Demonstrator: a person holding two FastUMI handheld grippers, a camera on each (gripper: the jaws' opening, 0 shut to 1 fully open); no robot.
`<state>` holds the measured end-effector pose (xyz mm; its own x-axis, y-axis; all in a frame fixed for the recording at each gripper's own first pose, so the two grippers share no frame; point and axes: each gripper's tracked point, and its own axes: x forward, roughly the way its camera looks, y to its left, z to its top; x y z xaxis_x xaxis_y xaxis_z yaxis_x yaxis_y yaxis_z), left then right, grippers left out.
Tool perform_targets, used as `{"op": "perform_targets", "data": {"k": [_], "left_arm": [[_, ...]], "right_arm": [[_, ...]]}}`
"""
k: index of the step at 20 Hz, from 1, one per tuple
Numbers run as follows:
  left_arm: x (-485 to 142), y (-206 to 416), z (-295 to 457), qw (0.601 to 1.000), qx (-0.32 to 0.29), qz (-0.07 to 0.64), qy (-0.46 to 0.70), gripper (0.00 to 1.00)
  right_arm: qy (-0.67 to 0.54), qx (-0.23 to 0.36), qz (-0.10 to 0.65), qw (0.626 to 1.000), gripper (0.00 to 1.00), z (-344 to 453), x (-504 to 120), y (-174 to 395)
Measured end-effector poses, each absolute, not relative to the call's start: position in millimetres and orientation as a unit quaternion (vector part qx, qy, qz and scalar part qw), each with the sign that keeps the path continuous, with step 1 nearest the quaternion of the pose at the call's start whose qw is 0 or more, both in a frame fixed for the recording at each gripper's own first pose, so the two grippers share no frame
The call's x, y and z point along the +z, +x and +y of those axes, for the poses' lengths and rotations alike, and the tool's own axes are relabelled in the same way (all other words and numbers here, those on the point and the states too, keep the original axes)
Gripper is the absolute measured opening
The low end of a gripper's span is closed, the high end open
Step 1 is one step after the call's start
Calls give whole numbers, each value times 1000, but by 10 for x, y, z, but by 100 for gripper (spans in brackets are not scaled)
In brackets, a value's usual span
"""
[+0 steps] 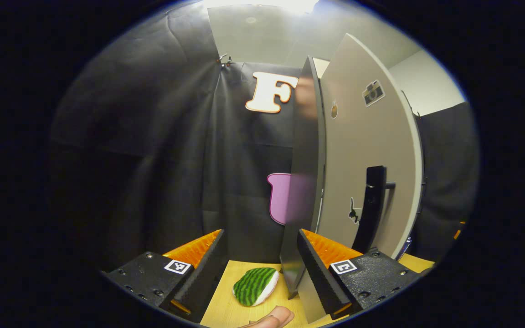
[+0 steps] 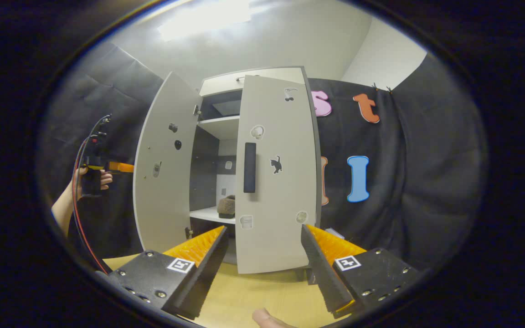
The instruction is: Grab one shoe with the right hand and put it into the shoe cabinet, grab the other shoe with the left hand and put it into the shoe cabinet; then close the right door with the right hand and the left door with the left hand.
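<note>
We held the left gripper [image 1: 259, 269] level beside the left door [image 2: 162, 175], fingers apart; our right gripper [image 2: 265, 257] (also spread) faced the right door [image 2: 275, 182].

Right door [image 2: 274, 182] half-shut — gap beside left door [image 2: 162, 168].

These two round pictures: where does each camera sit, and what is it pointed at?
Left gripper view: rides on the left tool, close behind the open left door, looking along its edge; a fingertip shows below.
Right gripper view: rides on the right tool, facing the cabinet front; a shoe sits inside, and a hand holds the other tool.
Shared: the left door and the wooden table.
</note>
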<state>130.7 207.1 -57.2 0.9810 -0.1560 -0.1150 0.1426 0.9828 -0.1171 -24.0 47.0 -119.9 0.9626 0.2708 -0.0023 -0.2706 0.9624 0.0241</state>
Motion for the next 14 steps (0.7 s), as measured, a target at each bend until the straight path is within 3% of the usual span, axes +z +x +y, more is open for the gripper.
{"op": "perform_targets", "data": {"k": [1, 7, 8, 14], "left_arm": [[-597, 1364, 2059, 994, -76, 69, -48, 92], [-538, 1436, 1531, 982, -135, 89, -97, 95], [-572, 1467, 1448, 981, -133, 92, -108, 87], [-578, 1380, 957, 974, -157, 119, -111, 96]], "right_arm": [[8, 128, 6, 992, 96, 425, -1215, -292], [36, 131, 42, 990, 94, 417, -1380, -525], [40, 133, 44, 989, 96, 399, -1402, -578], [55, 126, 53, 989, 96, 409, -1516, -749]]}}
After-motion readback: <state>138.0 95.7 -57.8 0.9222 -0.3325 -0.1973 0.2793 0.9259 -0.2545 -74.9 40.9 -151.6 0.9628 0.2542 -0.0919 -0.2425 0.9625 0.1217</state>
